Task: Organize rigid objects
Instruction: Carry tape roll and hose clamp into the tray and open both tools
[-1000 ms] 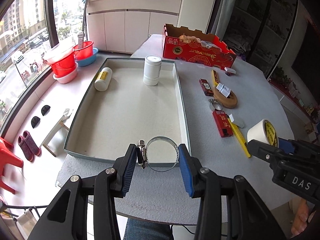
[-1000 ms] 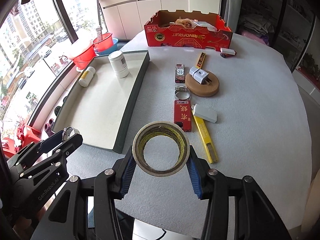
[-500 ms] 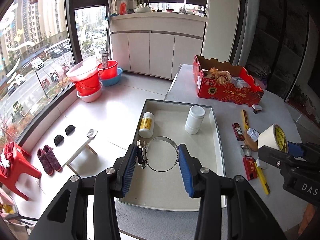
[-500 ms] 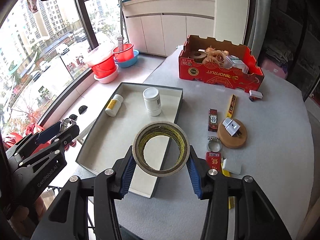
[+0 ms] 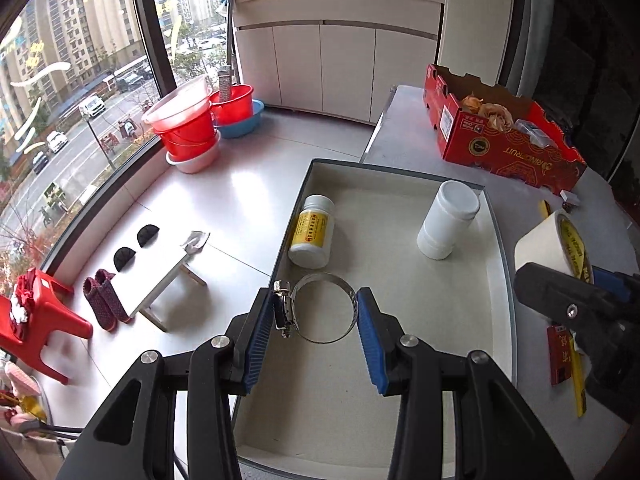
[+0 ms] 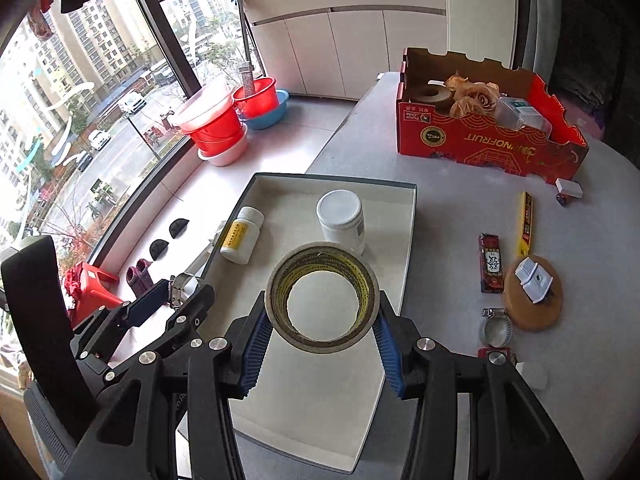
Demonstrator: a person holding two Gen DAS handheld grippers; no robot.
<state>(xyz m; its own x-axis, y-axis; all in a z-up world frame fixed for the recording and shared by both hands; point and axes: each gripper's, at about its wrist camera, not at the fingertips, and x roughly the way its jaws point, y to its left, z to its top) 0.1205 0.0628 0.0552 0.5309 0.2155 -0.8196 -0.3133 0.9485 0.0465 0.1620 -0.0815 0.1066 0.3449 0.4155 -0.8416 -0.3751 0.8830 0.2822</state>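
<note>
Both my grippers are loaded and hanging over the grey tray.

Left wrist view: my left gripper (image 5: 316,316) is clamped on a metal hose clamp (image 5: 320,308), held above the near part of the tray (image 5: 500,248). A yellow-labelled pill bottle (image 5: 314,232) lies on its side in the tray; a plain white bottle (image 5: 448,220) stands upright nearby.

Right wrist view: my right gripper (image 6: 322,324) grips a roll of tape (image 6: 322,298) by its outer wall, over the tray's middle. On the table (image 6: 460,208) to the right lie a second hose clamp (image 6: 496,326), a cork disc (image 6: 532,308) carrying a white plug, and a red cardboard box (image 6: 492,144).
</note>
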